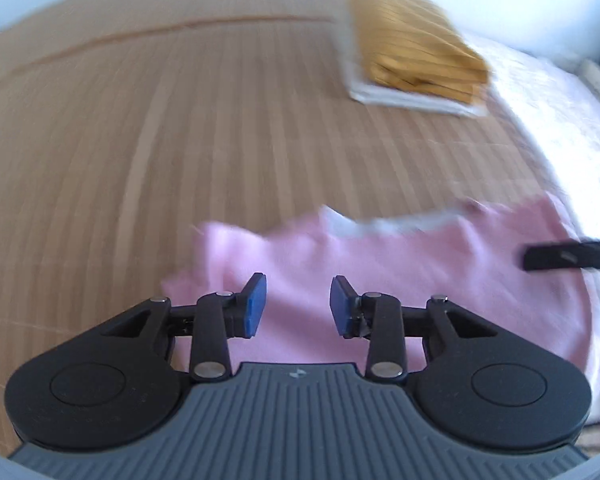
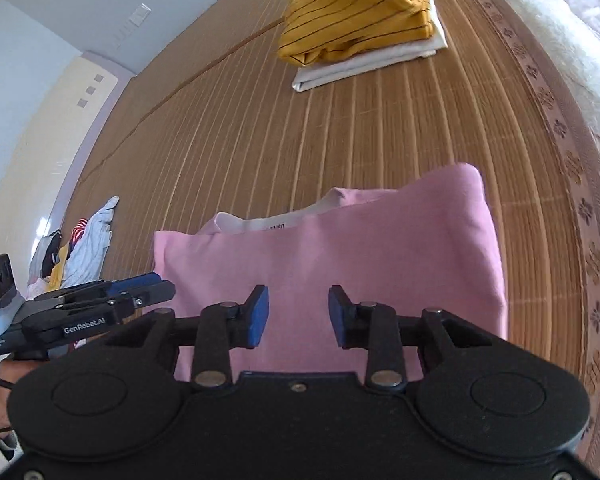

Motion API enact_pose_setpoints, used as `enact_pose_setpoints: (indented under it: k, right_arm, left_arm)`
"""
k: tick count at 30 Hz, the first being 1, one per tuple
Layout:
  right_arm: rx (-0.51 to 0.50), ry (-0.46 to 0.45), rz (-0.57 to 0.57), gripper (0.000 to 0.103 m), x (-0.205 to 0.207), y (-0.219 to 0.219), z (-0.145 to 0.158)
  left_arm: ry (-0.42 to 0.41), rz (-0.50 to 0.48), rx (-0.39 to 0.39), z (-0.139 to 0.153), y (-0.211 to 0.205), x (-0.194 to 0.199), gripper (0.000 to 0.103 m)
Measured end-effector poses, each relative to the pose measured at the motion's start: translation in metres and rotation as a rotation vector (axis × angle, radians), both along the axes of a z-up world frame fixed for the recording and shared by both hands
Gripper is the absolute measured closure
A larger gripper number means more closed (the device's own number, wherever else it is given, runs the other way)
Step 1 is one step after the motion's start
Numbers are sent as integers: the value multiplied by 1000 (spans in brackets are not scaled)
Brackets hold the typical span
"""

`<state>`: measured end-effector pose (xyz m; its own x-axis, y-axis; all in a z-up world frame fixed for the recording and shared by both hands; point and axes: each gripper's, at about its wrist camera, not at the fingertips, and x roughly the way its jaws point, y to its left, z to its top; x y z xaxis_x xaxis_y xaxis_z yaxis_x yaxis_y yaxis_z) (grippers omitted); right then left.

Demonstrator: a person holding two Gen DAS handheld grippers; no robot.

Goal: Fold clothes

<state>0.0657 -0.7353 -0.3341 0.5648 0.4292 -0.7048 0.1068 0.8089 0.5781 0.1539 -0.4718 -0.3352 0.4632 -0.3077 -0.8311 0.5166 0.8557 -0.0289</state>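
Observation:
A pink garment [image 1: 420,280] [image 2: 340,256] lies folded on the bamboo mat, its white collar lining [image 2: 272,222] showing at the far edge. My left gripper [image 1: 298,306] hovers open over its near part with nothing between the blue pads. My right gripper [image 2: 298,314] is open above the garment's near edge, also empty. In the right wrist view the left gripper [image 2: 140,292] shows from the side at the garment's left corner. A black finger [image 1: 572,256] of the right gripper enters the left wrist view from the right.
A folded yellow striped shirt [image 2: 356,12] [image 1: 412,48] rests on a folded white cloth [image 2: 372,64] farther along the bamboo mat [image 2: 260,128]. A heap of unfolded clothes [image 2: 76,244] lies at the mat's left edge. White bedding [image 2: 572,40] borders the right.

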Motion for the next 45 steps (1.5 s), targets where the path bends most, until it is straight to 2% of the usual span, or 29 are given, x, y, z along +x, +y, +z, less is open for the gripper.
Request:
enact_pose_setpoints:
  k: [2,4,7,12,14,15,16,19,21,22,23,24,27,29,31,34,36,38,42,45]
  right_arm:
    - [-57,-31,-2,50,4,4,9]
    - [-135,-58,0,42,1,4,18]
    - [-247,-80,-10,41,-6,-3,25]
    - [-322,-28,-125,41,-12,-22,12]
    - [-330,-11,-174,41,-15,-28,8]
    - [-330,-6,-196,41,-17,-31,8]
    - [-331,-3,-214,41,-19,-33,6]
    - [-319,-7,-225,42,-15,-36,0]
    - [-301,-1,-211,47,-9,-36,-5]
    - [-290,8,-198,66,-5,-36,-8]
    - [-286,17,-186,95,-2,-35,-9]
    - [-288,14,-183,98,-2,-34,-6]
    - [-302,-35,-182,98,-7,-29,13]
    - [-328,-55,-170,98,-8,-25,24]
    - [-349,-47,-148,98,1,-24,18]
    - [-345,6,-125,98,16,-28,-6]
    - [-359,16,-125,96,16,-29,-10]
    - [-378,20,-127,85,15,-30,-12]
    - [-437,-30,-122,78,1,-24,9]
    - [-421,-67,-84,70,-6,-11,24]
  left_arm:
    - [-6,45,-4,4,11,13,58]
    - [9,49,5,2,17,24,55]
    - [15,31,10,-5,18,28,55]
    - [26,1,17,-17,18,37,56]
    - [30,-11,20,-21,18,40,66]
    - [32,-17,21,-24,18,41,85]
    - [35,-23,23,-26,18,43,90]
    - [3,-42,41,-16,19,38,94]
    - [-22,-54,55,-9,19,34,95]
    - [-34,-60,61,-5,19,32,96]
    - [-46,-66,68,-1,19,30,96]
    - [-58,-72,75,3,19,28,96]
    - [-85,-91,95,12,19,25,96]
    - [-70,-97,104,6,20,31,96]
    - [-37,-81,90,-4,21,40,96]
    - [3,-74,119,-21,22,45,96]
    - [21,-59,128,-23,23,45,95]
    - [11,-55,142,-20,22,42,93]
    - [1,-50,158,-12,18,37,92]
    - [-1,-42,178,-6,15,33,91]
